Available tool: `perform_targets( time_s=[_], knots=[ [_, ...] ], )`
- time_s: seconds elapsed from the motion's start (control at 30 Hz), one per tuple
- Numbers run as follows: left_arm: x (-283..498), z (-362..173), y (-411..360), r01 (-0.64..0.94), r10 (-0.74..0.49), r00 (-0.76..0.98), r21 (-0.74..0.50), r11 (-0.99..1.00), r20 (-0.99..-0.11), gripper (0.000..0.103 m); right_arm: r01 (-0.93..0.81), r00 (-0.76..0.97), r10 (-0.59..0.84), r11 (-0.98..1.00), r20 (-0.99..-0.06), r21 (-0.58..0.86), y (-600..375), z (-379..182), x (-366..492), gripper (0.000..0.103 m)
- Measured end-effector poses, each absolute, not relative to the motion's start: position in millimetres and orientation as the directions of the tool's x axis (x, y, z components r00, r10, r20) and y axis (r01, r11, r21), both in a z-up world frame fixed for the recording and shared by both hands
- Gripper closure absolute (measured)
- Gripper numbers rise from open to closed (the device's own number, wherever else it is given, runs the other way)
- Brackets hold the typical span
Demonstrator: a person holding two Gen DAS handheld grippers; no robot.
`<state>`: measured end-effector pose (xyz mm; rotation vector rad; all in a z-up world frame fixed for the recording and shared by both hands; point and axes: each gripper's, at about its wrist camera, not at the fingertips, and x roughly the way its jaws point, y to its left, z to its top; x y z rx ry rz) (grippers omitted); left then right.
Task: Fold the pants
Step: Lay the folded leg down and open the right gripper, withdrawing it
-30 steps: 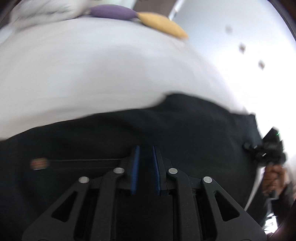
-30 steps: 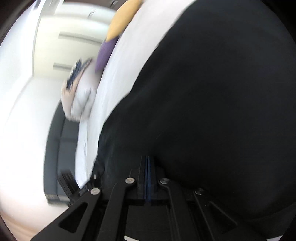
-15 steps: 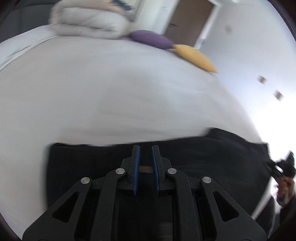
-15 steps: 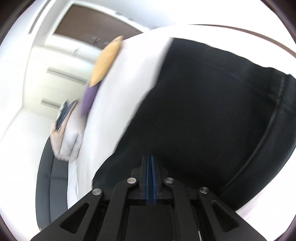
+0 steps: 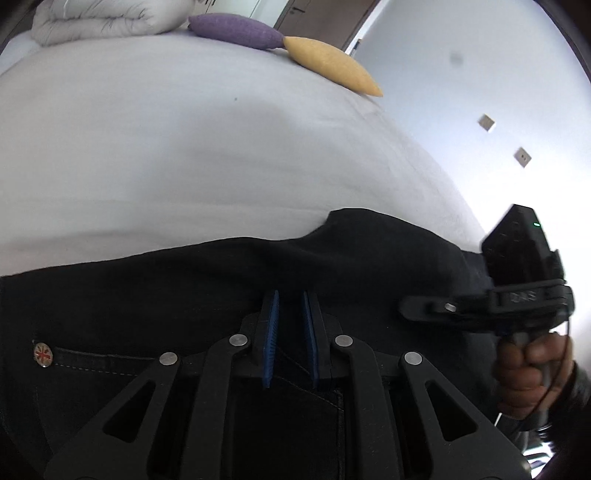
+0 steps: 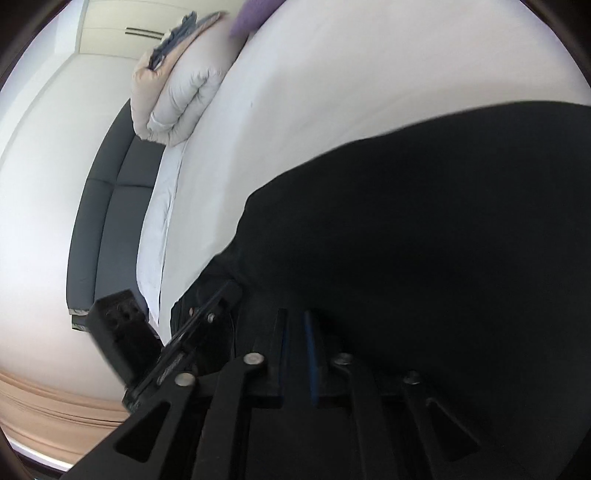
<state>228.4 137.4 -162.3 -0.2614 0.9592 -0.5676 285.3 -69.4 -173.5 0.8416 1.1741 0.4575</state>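
Black pants (image 5: 184,288) lie flat across the near part of a white bed (image 5: 166,155); a rivet with a red flag mark (image 5: 43,354) and pocket stitching show at the left. My left gripper (image 5: 290,295) sits low over the pants, jaws a little apart, nothing between the blue pads. My right gripper (image 6: 295,314) also hovers over the pants (image 6: 424,240), jaws slightly apart and empty. The right gripper shows in the left wrist view (image 5: 517,291), held by a hand; the left gripper shows in the right wrist view (image 6: 177,339).
A folded white duvet (image 5: 103,18), a purple cushion (image 5: 236,26) and a yellow cushion (image 5: 332,66) lie at the bed's far end. A dark sofa (image 6: 107,206) stands beside the bed. A white wall (image 5: 461,74) lies to the right.
My right gripper's jaws went from shut to slightly apart. Both grippers moved over the pants, and the right gripper came closer to the left one.
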Motion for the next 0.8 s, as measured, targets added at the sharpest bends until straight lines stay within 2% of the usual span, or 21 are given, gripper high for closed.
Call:
perform_targets(
  time_s=[0.13, 0.33, 0.43, 0.5, 0.53, 0.57, 0.63, 0.73, 0.8],
  knots=[
    [238, -169, 157, 0.318, -0.598, 0.431, -0.507, 0.801, -0.675, 0.093, 0.166, 0.399, 0.724, 0.547, -0.563, 0.820, -69, -195, 308, 0.103],
    [238, -162, 176, 0.329, -0.603, 0.437, -0.505, 0.798, -0.667, 0.095, 0.236, 0.557, 0.640, 0.488, -0.529, 0.840, -129, -192, 300, 0.103],
    [235, -163, 179, 0.329, -0.599, 0.445, -0.500, 0.801, -0.666, 0.095, 0.250, 0.596, 0.594, 0.503, -0.541, 0.827, -154, -180, 267, 0.102],
    [233, -160, 178, 0.321, -0.579, 0.450, -0.482, 0.815, -0.680, 0.095, 0.226, 0.611, 0.593, 0.503, -0.524, 0.834, -170, -176, 237, 0.096],
    [230, -156, 178, 0.315, -0.552, 0.458, -0.454, 0.834, -0.696, 0.095, 0.227, 0.619, 0.588, 0.501, -0.520, 0.835, -181, -180, 221, 0.096],
    [228, -152, 170, 0.314, -0.530, 0.465, -0.428, 0.848, -0.709, 0.095, 0.239, 0.634, 0.576, 0.488, -0.516, 0.839, -203, -187, 199, 0.103],
    [220, -144, 160, 0.316, -0.488, 0.472, -0.376, 0.871, -0.734, 0.095, 0.242, 0.690, 0.562, 0.415, -0.456, 0.877, -250, -190, 163, 0.103],
    [200, -138, 166, 0.309, -0.442, 0.478, -0.326, 0.894, -0.759, 0.095, 0.305, 0.770, 0.439, 0.385, -0.463, 0.871, -306, -180, 129, 0.103],
    [190, -135, 173, 0.288, -0.440, 0.484, -0.338, 0.896, -0.756, 0.095, 0.362, 0.814, 0.338, 0.341, -0.473, 0.868, -351, -180, 101, 0.103]
  ],
)
